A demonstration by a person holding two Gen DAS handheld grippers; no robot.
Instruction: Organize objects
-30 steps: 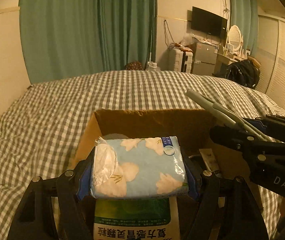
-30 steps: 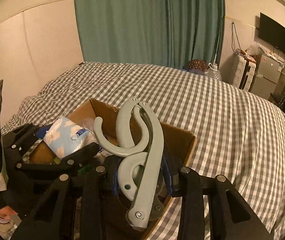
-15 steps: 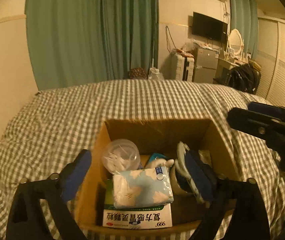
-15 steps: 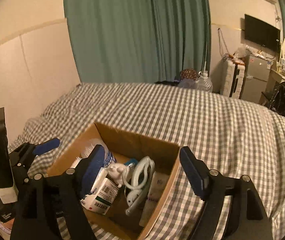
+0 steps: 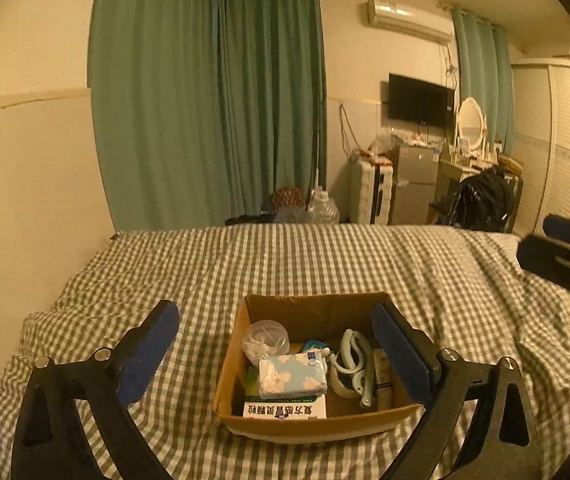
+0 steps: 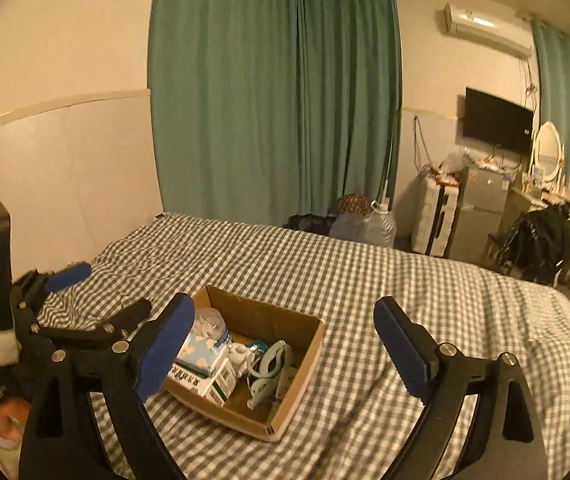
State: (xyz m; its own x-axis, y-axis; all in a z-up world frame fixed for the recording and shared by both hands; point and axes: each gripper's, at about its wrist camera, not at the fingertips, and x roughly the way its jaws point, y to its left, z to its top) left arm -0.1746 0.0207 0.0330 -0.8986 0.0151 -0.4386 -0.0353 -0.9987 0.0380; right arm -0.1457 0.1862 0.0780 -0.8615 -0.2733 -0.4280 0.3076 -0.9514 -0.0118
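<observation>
Matt cardboard box (image 5: 317, 420), checked cloth bedspread (image 5: 325, 260)

A box (image 5: 317, 424) sits on the bed (image 5: 325, 260), toward its near edge. In the box, a tub (image 5: 265, 338) stands at the far left, a tissue pack (image 5: 292, 374) lies near it on a carton (image 5: 285, 410) against the near wall, and a hanger (image 5: 355, 364) lies to the right. Beyond the bed's far end hang curtains (image 5: 213, 100); to their right stand a suitcase (image 5: 369, 192), a fridge (image 5: 415, 184) and a dresser (image 5: 481, 184), with a TV (image 5: 419, 100) on the wall above.
</observation>
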